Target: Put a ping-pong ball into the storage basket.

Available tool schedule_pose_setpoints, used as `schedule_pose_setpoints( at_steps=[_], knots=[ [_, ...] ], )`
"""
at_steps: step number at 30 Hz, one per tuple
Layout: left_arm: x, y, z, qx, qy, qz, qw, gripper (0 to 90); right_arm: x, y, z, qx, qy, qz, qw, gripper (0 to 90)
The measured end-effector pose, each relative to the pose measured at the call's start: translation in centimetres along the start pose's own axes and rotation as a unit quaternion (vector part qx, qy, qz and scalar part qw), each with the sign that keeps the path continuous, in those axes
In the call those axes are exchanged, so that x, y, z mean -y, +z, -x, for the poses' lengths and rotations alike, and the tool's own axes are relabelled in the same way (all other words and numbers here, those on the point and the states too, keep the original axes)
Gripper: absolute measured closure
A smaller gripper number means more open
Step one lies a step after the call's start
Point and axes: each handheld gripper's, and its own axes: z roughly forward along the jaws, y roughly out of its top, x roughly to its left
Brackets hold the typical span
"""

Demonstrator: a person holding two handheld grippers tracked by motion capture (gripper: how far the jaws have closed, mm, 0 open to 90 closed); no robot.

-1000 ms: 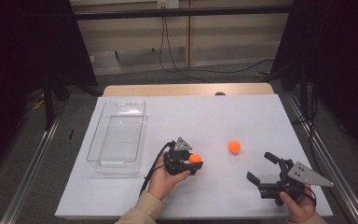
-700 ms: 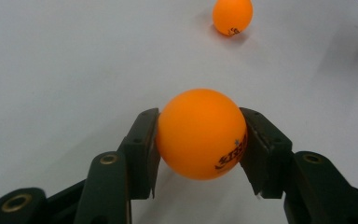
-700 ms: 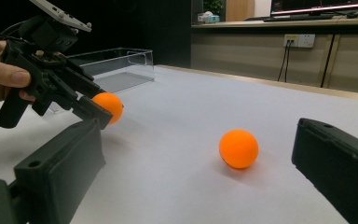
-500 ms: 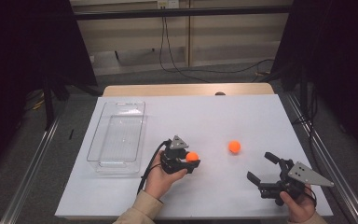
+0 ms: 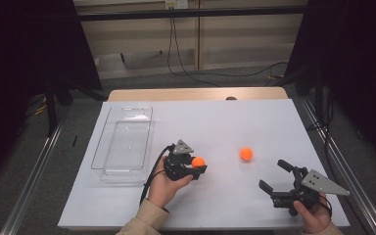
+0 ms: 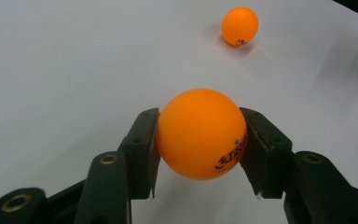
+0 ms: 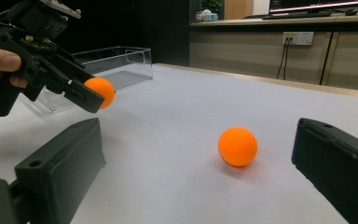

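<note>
My left gripper [image 5: 196, 166] is shut on an orange ping-pong ball [image 5: 198, 161], held a little above the white table; the left gripper view has the ball [image 6: 201, 133] squeezed between both black jaws. A second orange ball [image 5: 246, 153] lies loose on the table to the right of it, and it sits far ahead in the left gripper view [image 6: 239, 25]. My right gripper [image 5: 278, 176] is open near the front right edge, its jaws spread wide, with the loose ball [image 7: 237, 146] ahead between them. The left gripper with its ball [image 7: 100, 92] hangs at the upper left there.
A clear plastic bin [image 5: 123, 142] stands empty on the left part of the table, left of my left gripper. The white table top [image 5: 215, 122] ends in a wooden strip at the back. Metal rails run along both sides of the table.
My left gripper has lifted the orange ball slightly and drifted a little left toward the bin. The loose ball and my right gripper have stayed in place.
</note>
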Motion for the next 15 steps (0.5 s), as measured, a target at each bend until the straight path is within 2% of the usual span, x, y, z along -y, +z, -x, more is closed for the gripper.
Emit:
schedule_pose_setpoints(
  at_steps=[15],
  knots=[
    [-0.10, -0.85, -0.55, -0.004, -0.008, 0.002, 1.0000, 50.9, 0.02, 0.00, 0.02, 0.001, -0.002, -0.001, 1.0000, 1.7]
  ],
)
